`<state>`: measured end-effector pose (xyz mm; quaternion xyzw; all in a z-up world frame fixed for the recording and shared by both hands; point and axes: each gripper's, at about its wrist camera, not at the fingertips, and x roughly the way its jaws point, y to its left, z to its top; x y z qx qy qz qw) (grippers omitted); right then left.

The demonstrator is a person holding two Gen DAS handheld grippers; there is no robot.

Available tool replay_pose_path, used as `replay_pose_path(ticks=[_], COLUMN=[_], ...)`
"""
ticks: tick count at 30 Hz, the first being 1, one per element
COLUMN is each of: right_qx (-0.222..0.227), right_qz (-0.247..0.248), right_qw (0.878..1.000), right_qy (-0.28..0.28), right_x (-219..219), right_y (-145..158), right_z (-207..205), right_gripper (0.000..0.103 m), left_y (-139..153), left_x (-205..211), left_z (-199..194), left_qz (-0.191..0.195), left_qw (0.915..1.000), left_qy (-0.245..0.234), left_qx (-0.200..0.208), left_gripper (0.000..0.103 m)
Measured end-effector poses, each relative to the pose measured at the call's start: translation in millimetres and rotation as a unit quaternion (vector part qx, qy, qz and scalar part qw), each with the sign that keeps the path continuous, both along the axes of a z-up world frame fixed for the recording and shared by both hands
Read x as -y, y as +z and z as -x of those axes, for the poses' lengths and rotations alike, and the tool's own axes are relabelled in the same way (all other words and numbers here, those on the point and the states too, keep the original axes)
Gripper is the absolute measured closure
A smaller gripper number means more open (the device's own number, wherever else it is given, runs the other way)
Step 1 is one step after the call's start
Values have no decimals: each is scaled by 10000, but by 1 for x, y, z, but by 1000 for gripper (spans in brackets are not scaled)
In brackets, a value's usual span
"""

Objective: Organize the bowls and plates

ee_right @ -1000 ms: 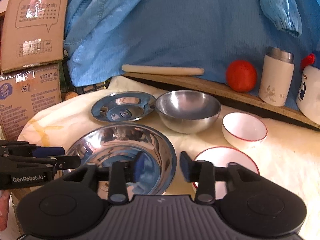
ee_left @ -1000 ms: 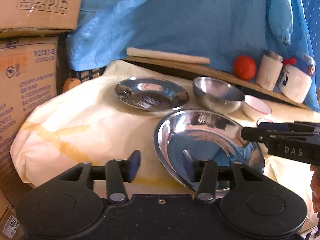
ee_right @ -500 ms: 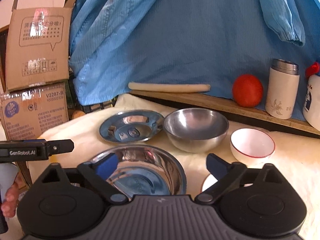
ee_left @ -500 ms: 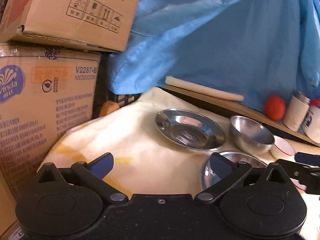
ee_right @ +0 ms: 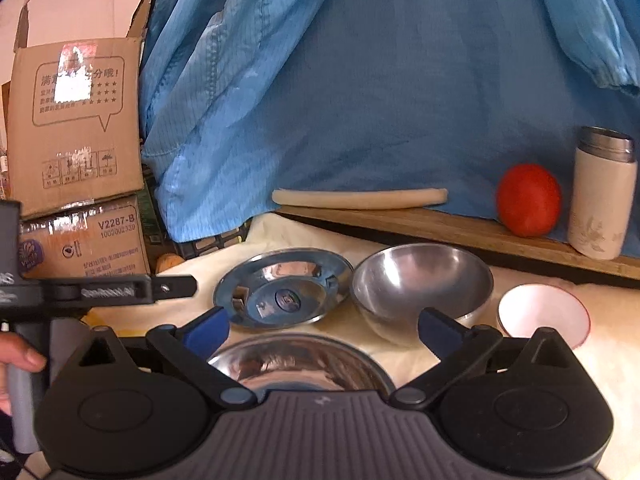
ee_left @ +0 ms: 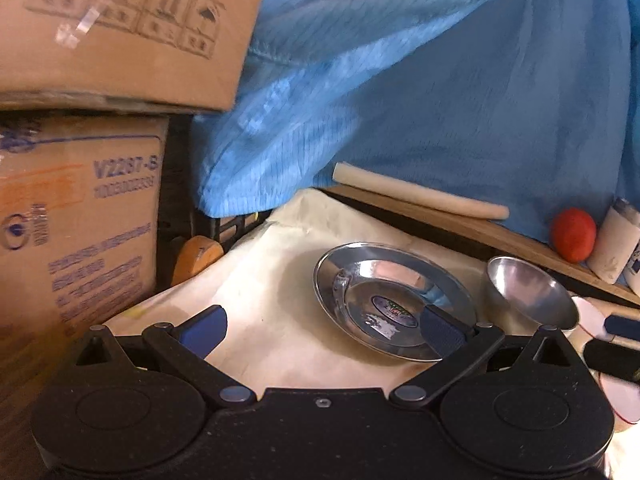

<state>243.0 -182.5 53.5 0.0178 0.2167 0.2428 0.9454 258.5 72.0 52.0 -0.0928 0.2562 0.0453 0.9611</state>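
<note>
With both our left claw [ee_left: 320, 330] and right claw [ee_right: 323, 330] spread wide and empty, the steel plate [ee_left: 394, 306] lies on the surface just ahead of the left claw, centre-right of its frame, nearer that hand.

My left gripper [ee_left: 322, 326] has its jaws spread wide, blue pads [ee_left: 204, 330] angled outward, nothing between them; it points slightly downward. My right gripper [ee_right: 324, 330] is likewise spread wide and holds nothing, tilted slightly down. In the right wrist view, my left hand [ee_right: 16, 364] grips the left tool's handle at the frame's left edge.
</note>
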Motion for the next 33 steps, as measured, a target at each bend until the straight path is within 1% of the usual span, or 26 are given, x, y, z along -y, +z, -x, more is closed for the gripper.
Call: replay_pose_path(ticks=[6,10,13,18,22,25,28,30,31,33], right_qx=[-150,-297,-428,-779,-1008,-1181,-1291,-1369,-1418,-1454], right_qz=[-96,-124,-193,-175,-9,222,590,820,950,1169], right_qw=[9998,9992,9982,9948,9921,9898,9872,9846,9828,9801], right_qy=[96,218,372,640,748,765,726,707,702,676], right_x=[1,-9,-18,-41,-59,-70,-81,-86,-89,-92], right_y=[21,27,29,25,17,9,4,1,-2,-6], right_z=[-35,-65,-89,-126,-147,-159,-169,-174,-176,-178], right_gripper=[0,1,1,3,3,3,3,5,7,10], left_y=[-13,-24,-30,-34,-34,-34,-34,-35,-36,-37], left_x=[-3,-5,-8,-13,-13,-13,-14,-14,-14,-14], left_z=[-18,-27,-28,-27,-25,-24,-25,-27,-27,-28], left_qz=[270,519,682,898,1014,1125,1237,1295,1316,1352], left_qw=[9995,9980,9968,9946,9926,9904,9879,9863,9857,9846], left_qy=[-178,-337,-411,-518,-635,-772,-905,-1003,-1035,-1100], left_qx=[-34,-112,-70,73,184,239,229,195,184,141], left_gripper=[1,1,1,1,1,2,10,17,19,29])
